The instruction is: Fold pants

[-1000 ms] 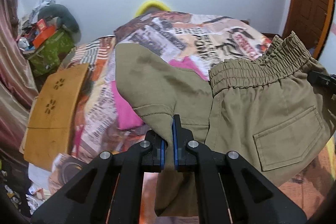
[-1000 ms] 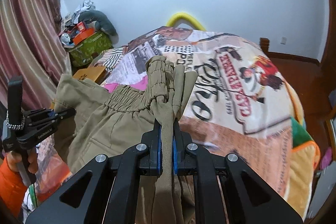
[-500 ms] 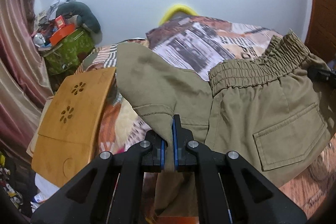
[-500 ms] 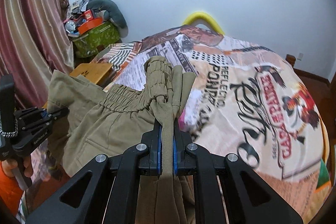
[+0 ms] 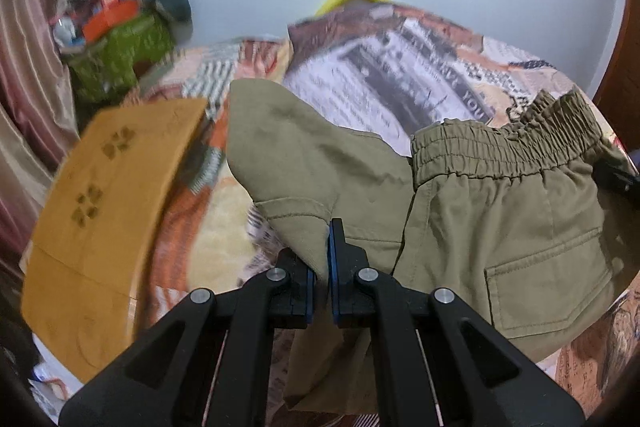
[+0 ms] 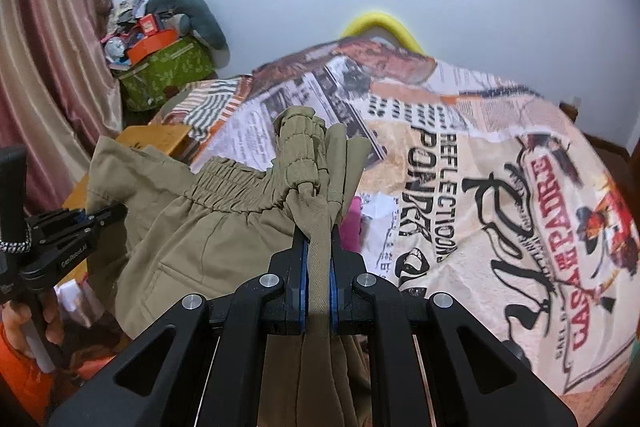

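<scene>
Olive-khaki pants [image 5: 472, 219] with an elastic waistband [image 5: 504, 151] and a back pocket hang stretched between my two grippers above the bed. My left gripper [image 5: 322, 251] is shut on a hem corner of the cloth. In the right wrist view the same pants [image 6: 208, 235] spread to the left, and my right gripper [image 6: 318, 243] is shut on a bunched strip by the waistband. The left gripper [image 6: 108, 213] shows at the left edge there, in a hand with an orange sleeve. The lower pant legs drop out of sight below both grippers.
A bed with a newspaper-print blanket [image 6: 460, 155] fills the middle and right. A wooden lap table [image 5: 108, 195] stands at the bed's left edge. A green box [image 6: 164, 71] piled with clutter sits by the curtain [image 6: 44, 67]. A yellow cushion [image 6: 380, 23] lies against the far wall.
Both grippers have carried the pants leftward and lower across the bed; the wooden table and green box now sit nearer the middle. Both grips are unchanged.
</scene>
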Demonstrator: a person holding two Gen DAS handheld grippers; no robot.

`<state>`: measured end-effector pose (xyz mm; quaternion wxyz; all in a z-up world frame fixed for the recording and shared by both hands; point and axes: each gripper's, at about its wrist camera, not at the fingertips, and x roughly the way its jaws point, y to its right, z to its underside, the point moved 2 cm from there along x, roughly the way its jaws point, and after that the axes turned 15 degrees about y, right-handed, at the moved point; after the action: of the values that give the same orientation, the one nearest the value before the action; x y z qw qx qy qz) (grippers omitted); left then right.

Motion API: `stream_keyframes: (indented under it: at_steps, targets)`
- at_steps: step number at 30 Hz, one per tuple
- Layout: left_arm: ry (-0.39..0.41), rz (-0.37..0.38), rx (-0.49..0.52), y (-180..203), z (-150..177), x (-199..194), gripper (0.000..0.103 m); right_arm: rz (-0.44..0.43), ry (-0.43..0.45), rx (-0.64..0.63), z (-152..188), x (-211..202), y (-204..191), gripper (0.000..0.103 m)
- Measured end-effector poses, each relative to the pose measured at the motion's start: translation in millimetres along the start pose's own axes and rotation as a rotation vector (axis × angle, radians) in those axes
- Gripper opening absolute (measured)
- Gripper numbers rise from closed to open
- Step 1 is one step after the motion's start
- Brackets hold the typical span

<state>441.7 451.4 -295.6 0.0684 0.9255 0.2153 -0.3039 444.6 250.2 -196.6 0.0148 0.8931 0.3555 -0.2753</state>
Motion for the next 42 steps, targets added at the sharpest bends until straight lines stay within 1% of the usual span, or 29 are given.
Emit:
stream_keyframes:
  at_steps: [2, 4, 6, 8, 9, 10, 14, 16, 17, 18, 19, 21, 22, 23, 24, 25, 26, 28, 29, 30, 32, 34, 36, 38, 42]
  targets:
    - [-0.055, 0.01, -0.03, -1, 9, 15, 0.007, 0.009, -0.022, 0.016, 7, 8, 5, 0.007]
    - [-0.091, -0.01, -0.029, -3, 18, 25, 0.007, 0.02, -0.059, 0.033, 18, 15, 10, 0.008]
    - [-0.109, -0.038, -0.013, -4, 24, 28, 0.01, 0.032, -0.073, 0.031, 26, 15, 15, 0.01]
    - [-0.123, -0.036, -0.014, -7, 27, 27, 0.01, 0.036, -0.084, 0.043, 30, 12, 20, 0.013]
    - [-0.123, -0.044, -0.007, -7, 28, 25, 0.012, 0.037, -0.094, 0.051, 31, 9, 21, 0.016]
    - [-0.123, -0.05, -0.002, -8, 28, 23, 0.013, 0.038, -0.099, 0.052, 31, 8, 23, 0.018]
    - [-0.121, -0.062, 0.039, -4, 24, 7, 0.014, 0.051, -0.115, 0.017, 28, -5, 20, 0.018]
    - [-0.101, -0.051, 0.055, 0, 21, -10, 0.021, 0.064, -0.12, -0.009, 25, -19, 15, 0.019]
    - [-0.091, -0.046, 0.058, 2, 19, -17, 0.024, 0.059, -0.114, -0.016, 22, -24, 14, 0.019]
    - [-0.078, -0.039, 0.059, 4, 17, -26, 0.029, 0.057, -0.102, -0.031, 19, -33, 11, 0.019]
    - [-0.061, -0.027, 0.053, 5, 15, -37, 0.033, 0.062, -0.09, -0.047, 15, -38, 9, 0.019]
    - [-0.017, 0.001, 0.051, 10, 11, -68, 0.039, 0.075, -0.048, -0.087, 6, -61, 2, 0.02]
    - [-0.001, 0.008, 0.054, 11, 9, -79, 0.041, 0.065, -0.015, -0.104, 2, -78, -3, 0.023]
    - [0.022, 0.017, 0.058, 13, 6, -95, 0.041, 0.06, 0.005, -0.112, -1, -85, -4, 0.026]
    - [0.041, 0.025, 0.06, 15, 4, -109, 0.043, 0.052, 0.041, -0.123, -5, -102, -8, 0.035]
    - [0.071, 0.039, 0.058, 17, 1, -130, 0.046, 0.045, 0.083, -0.131, -9, -121, -12, 0.041]
    - [0.095, 0.048, 0.055, 18, -2, -145, 0.046, 0.039, 0.108, -0.136, -11, -130, -15, 0.041]
    - [0.138, 0.063, 0.048, 22, -8, -175, 0.047, 0.013, 0.166, -0.144, -16, -163, -23, 0.042]
    - [0.168, 0.075, 0.042, 24, -11, -196, 0.047, 0.006, 0.183, -0.145, -19, -171, -27, 0.042]
    - [0.187, 0.083, 0.039, 25, -12, -209, 0.047, -0.01, 0.212, -0.145, -21, -187, -32, 0.042]
    - [0.249, 0.1, 0.025, 27, -15, -248, 0.047, -0.034, 0.259, -0.141, -23, -212, -41, 0.041]
    - [0.313, 0.108, 0.011, 31, -18, -287, 0.047, -0.059, 0.311, -0.142, -24, -239, -51, 0.042]
    - [0.359, 0.111, 0.006, 34, -17, -316, 0.047, -0.083, 0.357, -0.146, -24, -266, -62, 0.041]
    - [0.419, 0.105, 0.002, 38, -17, -353, 0.047, -0.106, 0.388, -0.152, -24, -286, -71, 0.041]
    - [0.496, 0.125, -0.021, 42, -15, -408, 0.047, -0.147, 0.465, -0.162, -24, -331, -88, 0.041]
